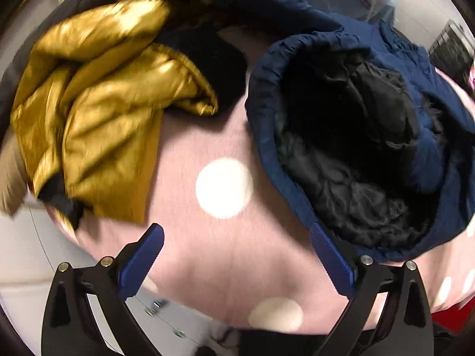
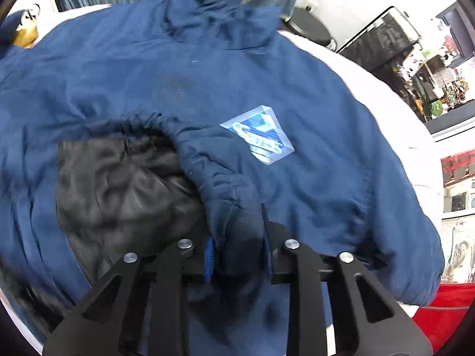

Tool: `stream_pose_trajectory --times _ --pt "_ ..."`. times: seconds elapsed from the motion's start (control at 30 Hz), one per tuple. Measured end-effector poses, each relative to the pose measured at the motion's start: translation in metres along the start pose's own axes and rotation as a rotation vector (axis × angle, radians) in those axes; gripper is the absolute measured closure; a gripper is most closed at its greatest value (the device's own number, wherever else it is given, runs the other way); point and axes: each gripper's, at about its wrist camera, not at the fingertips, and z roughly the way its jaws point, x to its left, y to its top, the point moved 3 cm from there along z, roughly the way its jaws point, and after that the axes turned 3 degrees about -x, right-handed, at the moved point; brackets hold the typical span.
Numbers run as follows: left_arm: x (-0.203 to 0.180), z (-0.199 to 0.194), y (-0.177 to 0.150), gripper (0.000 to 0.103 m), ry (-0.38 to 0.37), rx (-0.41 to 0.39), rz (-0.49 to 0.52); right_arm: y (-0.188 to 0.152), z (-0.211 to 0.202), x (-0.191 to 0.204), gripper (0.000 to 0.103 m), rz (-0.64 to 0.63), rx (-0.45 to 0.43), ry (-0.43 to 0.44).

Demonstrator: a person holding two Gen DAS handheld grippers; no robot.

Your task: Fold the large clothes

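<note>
A navy padded jacket with black lining and a pale blue logo patch lies on the pink sheet. My right gripper is shut on a bunched fold of the jacket's hem. In the left wrist view the same jacket lies at the right, its black lining showing. My left gripper is open and empty over the pink sheet, its right finger just beside the jacket's edge.
A shiny gold puffer jacket lies crumpled at the left. The pink sheet with white dots covers the surface. Dark clothes lie behind. A red item sits at the lower right; shelves stand beyond.
</note>
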Motion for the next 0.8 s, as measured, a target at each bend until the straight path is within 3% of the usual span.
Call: stream_pose_trajectory --times 0.13,0.23,0.33,0.4,0.47,0.5,0.57,0.63,0.67,0.8 --pt "-0.007 0.011 0.034 0.006 0.038 -0.041 0.084 -0.053 -0.036 -0.073 0.081 0.145 -0.009 0.059" --pt "-0.023 0.014 0.065 0.006 -0.012 -0.081 0.130 -0.097 -0.050 -0.106 0.081 0.228 0.013 0.119" --pt "-0.052 0.014 0.089 0.006 -0.015 -0.136 0.236 -0.126 -0.050 -0.111 0.081 0.277 0.054 0.156" --pt "-0.073 0.016 0.105 0.006 0.035 -0.192 0.299 -0.138 -0.051 -0.108 0.081 0.314 0.058 0.173" --pt "-0.085 0.027 0.121 0.009 0.099 -0.189 0.326 -0.139 -0.053 -0.106 0.081 0.335 0.055 0.165" --pt "-0.089 0.032 0.126 0.015 0.121 -0.173 0.336 -0.141 -0.056 -0.106 0.081 0.354 0.048 0.163" --pt "-0.091 0.043 0.127 0.064 0.138 -0.135 0.352 -0.143 -0.057 -0.108 0.081 0.379 0.039 0.166" --pt "-0.082 0.042 0.123 0.085 0.073 -0.090 0.332 -0.145 -0.065 -0.112 0.081 0.395 0.035 0.176" --pt "-0.077 0.037 0.118 0.091 0.067 -0.087 0.326 -0.148 -0.072 -0.117 0.082 0.403 0.034 0.186" --pt "-0.051 -0.021 0.083 0.092 -0.026 -0.101 0.324 -0.165 -0.105 -0.139 0.085 0.423 0.038 0.225"
